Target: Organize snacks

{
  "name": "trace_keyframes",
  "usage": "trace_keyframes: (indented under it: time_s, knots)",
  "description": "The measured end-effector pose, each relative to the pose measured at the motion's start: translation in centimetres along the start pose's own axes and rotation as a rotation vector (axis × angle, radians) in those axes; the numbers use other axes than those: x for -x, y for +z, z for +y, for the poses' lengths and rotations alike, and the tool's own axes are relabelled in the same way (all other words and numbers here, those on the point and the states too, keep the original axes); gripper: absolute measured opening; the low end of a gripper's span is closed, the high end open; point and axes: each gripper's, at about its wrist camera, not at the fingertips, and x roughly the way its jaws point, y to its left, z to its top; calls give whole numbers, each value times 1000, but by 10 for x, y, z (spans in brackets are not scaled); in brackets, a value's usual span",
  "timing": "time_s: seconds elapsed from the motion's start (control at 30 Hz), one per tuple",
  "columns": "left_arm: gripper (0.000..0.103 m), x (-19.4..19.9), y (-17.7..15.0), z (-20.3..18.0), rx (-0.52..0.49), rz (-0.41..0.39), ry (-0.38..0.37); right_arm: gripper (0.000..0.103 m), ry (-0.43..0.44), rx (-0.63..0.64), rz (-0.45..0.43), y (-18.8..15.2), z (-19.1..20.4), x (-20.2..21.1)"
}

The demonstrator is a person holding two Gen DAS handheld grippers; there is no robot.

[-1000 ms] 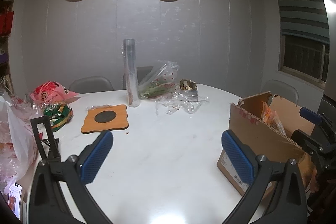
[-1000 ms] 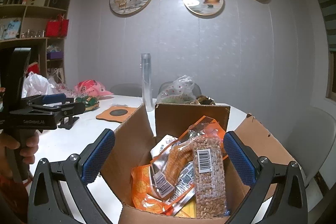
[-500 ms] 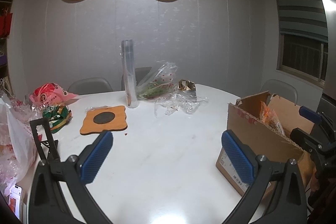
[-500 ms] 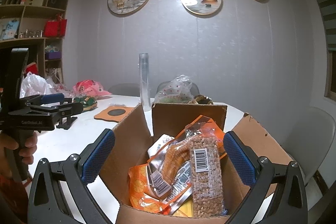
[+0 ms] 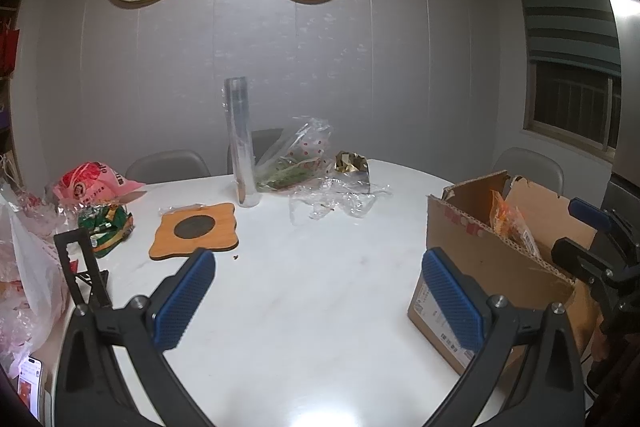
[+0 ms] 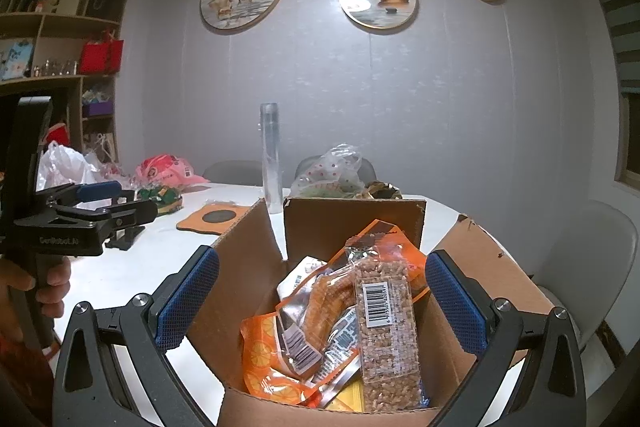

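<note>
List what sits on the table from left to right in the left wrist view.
Pink bag → green packet → wooden trivet → clear tube → dotted plastic bag → gold wrapper → cardboard box.

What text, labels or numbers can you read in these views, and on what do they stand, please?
"GenRobot.AI", roughly: on the left gripper body, small and soft.
Barcode digits on the cereal bar pack: too small to read.
Print on the pink bag and the cardboard box label: blurred.

Left wrist: looked across the table [image 5: 320, 287] toward the wall, box at right.
Right wrist: hung close above the cardboard box [image 6: 256, 267].
Shared: box, table, wall.
</note>
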Motion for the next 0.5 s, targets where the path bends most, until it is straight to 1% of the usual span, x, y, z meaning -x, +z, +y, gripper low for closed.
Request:
trace_keyframes:
  time_s: [0.5]
  knots:
    - [102,0,0,-5,-4,0,-24,103,-14,-9,1,1,-4,4]
